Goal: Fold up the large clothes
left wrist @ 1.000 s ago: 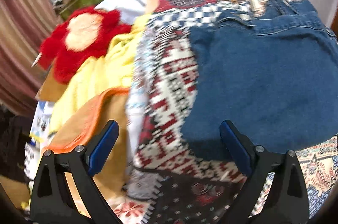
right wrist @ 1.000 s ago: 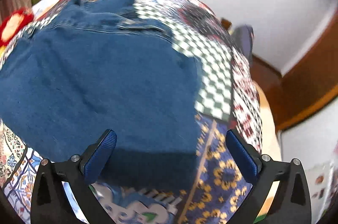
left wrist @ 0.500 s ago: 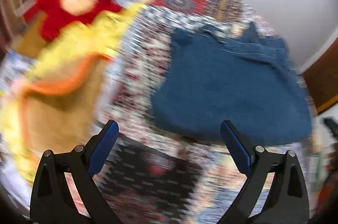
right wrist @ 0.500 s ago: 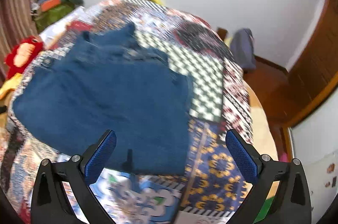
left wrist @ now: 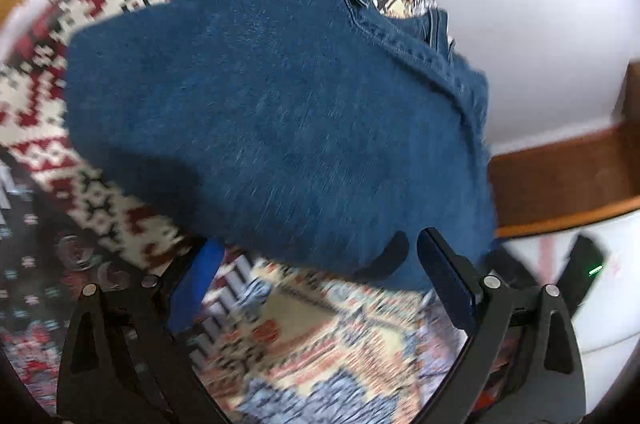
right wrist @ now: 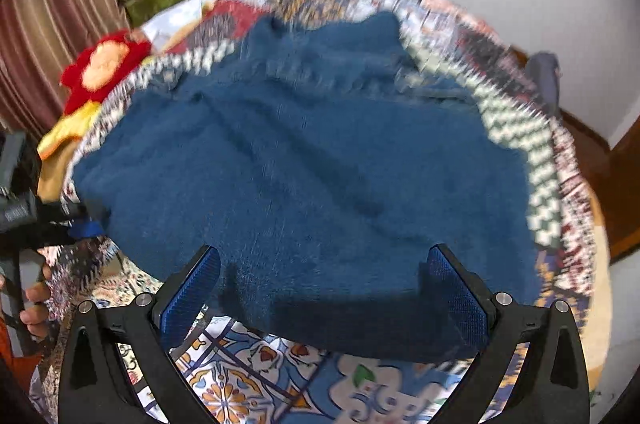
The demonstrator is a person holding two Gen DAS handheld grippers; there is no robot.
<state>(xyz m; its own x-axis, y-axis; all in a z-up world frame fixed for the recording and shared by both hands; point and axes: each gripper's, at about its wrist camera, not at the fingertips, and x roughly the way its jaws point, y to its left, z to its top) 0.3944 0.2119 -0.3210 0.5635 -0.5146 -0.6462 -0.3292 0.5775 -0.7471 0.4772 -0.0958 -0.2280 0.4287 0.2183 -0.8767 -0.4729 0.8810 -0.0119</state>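
Blue denim garment (right wrist: 304,164) lies folded on the patchwork bedspread (right wrist: 256,376) — its near hem sits between the wide-apart fingers of both the left gripper (left wrist: 320,288) and right gripper (right wrist: 324,292) (contact seemingly none, though blur hides detail).

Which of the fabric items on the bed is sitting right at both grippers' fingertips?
The blue denim garment: its near edge lies at the open left gripper and open right gripper. The red plush and yellow cloth lie far off.
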